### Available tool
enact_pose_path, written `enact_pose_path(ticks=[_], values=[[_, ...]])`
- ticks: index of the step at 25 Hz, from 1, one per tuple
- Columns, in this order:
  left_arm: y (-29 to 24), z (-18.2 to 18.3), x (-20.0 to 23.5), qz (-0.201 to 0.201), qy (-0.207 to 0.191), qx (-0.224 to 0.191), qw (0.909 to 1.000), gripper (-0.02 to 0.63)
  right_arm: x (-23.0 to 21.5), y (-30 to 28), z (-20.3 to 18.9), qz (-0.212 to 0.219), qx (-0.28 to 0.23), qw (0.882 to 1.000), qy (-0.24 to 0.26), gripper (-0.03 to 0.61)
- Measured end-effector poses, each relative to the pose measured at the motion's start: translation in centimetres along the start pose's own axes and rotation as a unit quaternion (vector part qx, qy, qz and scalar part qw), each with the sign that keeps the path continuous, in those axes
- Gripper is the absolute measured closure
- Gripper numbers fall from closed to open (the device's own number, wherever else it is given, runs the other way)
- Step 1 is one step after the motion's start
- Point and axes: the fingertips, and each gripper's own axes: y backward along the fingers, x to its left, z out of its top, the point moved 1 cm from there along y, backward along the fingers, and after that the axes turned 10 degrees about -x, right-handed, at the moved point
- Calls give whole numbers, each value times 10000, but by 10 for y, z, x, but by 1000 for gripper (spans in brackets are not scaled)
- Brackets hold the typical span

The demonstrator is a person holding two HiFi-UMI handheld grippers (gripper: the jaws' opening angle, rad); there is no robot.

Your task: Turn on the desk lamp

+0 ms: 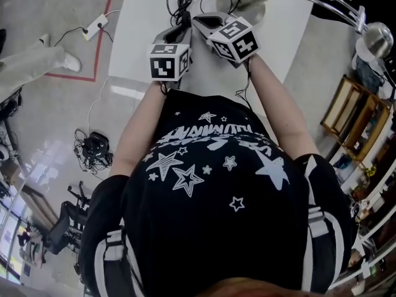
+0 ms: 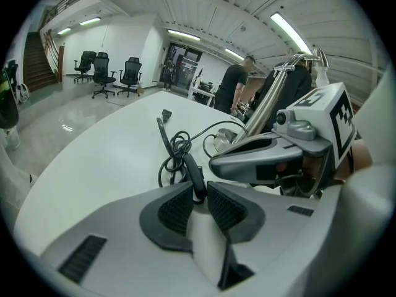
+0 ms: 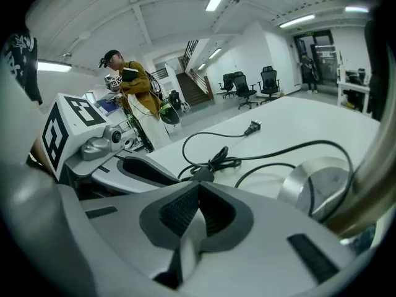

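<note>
Left gripper [image 2: 199, 189]: jaws set narrowly apart and clamped on the black inline switch [image 2: 192, 171] of the lamp cord [image 2: 175, 146], on the white worktop [image 1: 145, 17]. Right gripper [image 3: 198, 189]: jaws together, holding nothing, tips just short of that switch. Desk lamp [image 1: 242, 0]: base at 1 o'clock from both grippers, lamp head [image 1: 377, 39] at 3 o'clock.

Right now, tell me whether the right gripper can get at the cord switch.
Probably yes. The cord switch lies just beyond the right gripper and its closed jaws, pinched by the left gripper, with nothing between.
</note>
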Motion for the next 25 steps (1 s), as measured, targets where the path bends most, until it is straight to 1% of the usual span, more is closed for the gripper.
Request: enact_pose_path(ticks=[4,8,14,19,25], values=[[1,-4,1,-36,23,8,10000,528,-1,-8,-7,-34,195,9998,76,574],[0,2,0,-81,58,15,9999,529,-4,-12,-3,-93,231,9997,61,574],[0,1,0,-181,113,47,9998,529,-4,-12,-3,-43,373,9993,77,574],[0,-1,3,-182,123,44,9997,529,-4,-17,-6,65,502,9986,-158,574],[-4,-1,2,-219,150,62,9996,531,-8,-16,-7,105,604,9979,-207,574]])
